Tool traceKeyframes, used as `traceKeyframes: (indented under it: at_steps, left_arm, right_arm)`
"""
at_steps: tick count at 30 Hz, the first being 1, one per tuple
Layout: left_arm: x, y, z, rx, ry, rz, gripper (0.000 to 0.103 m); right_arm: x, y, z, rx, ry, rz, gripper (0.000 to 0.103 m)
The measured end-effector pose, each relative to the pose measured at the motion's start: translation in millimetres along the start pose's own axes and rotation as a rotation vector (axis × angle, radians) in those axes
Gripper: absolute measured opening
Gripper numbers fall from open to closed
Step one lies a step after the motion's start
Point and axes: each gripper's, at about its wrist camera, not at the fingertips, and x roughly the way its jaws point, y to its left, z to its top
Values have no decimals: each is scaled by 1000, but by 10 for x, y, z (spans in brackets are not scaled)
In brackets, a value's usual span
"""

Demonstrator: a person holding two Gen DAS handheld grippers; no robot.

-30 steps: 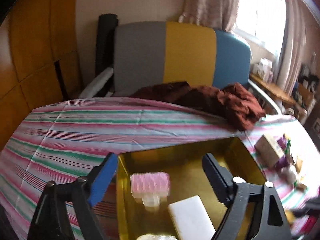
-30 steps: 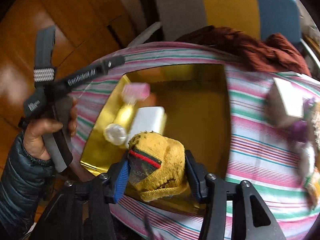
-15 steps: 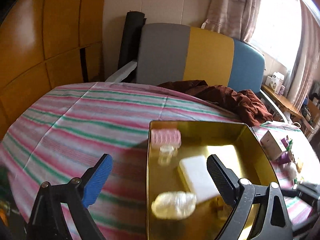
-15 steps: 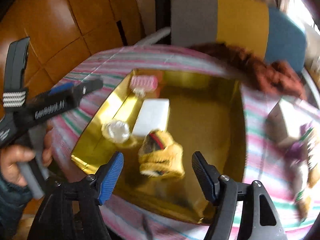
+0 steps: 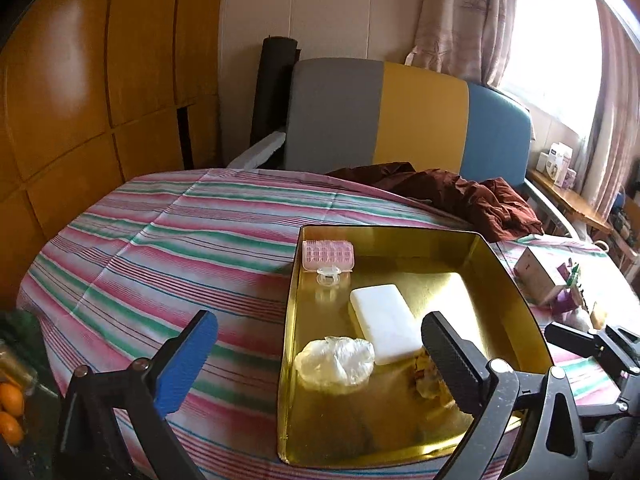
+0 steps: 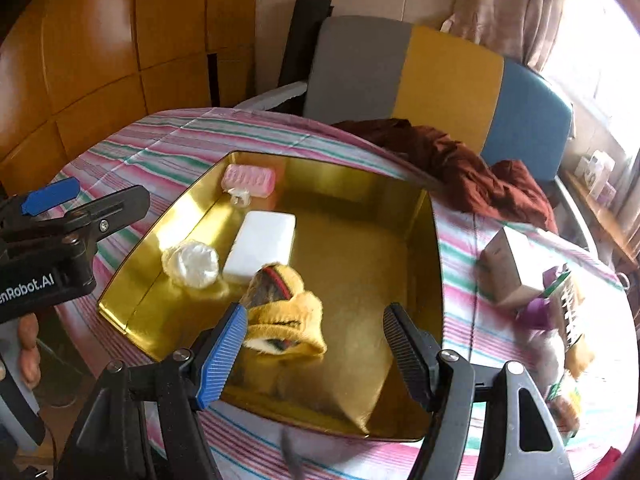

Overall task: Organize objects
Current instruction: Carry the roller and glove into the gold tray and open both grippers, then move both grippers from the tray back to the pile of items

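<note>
Striped cloth in pink, green and white covers the round bench (image 6: 176, 148), and nearest to where I stand the right hand-held gripper (image 6: 316, 344) hangs over the near edge of the gold tray (image 6: 400, 264) with its jaws spread wide and nothing between them. The yellow knitted piece (image 6: 286, 312), a sock or small hat as far as I can tell, lies on the tray floor just beyond the blue finger, free of both pads. The left hand-held gripper (image 5: 320, 352) is likewise open and empty, poised over the tray's left rim.

Past the knit, a crumpled clear plastic wad (image 6: 192, 264) lies just beside a white bar (image 6: 262, 250) that looks like soap, and at the far left corner sits a pink hair roller (image 6: 250, 178) with a small clear clip (image 6: 240, 199) in front of it. The tray's right half is bare.

To my eye the drop into the tray is done, so the step now is fetching the next thing. Loose items wait on the cloth to the right: a small carton (image 6: 506, 268) tipped on its edge, and a blurred purple packet (image 6: 540, 312) among other bits I cannot make out. I would lift the right one clear of the tray wall first, approach the carton across its narrower faces, and close gently, as thin card may crush. Setting it into the bare right side would avoid knocking the soap. Furthest back, a dark red cloth (image 6: 460, 168) lies heaped at the bench's far edge against a grey, yellow and blue chair (image 6: 420, 76).
</note>
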Motion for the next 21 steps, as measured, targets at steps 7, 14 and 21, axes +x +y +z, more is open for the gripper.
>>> traceKeyframes:
  at_steps: [7,14,21]
  left_arm:
    - [-112,-36,-66,22,-11,30,102]
    - [-205,-116,-89,50,-29,43,102]
    - [-294,-280,-77,102,-54,43,102]
  right_arm:
    - [-96,-139,-70,99,-39,111,71]
    - [-145,-279,-93,146,-50,121,71]
    - [-214,-356,-79,132,-75,60,71]
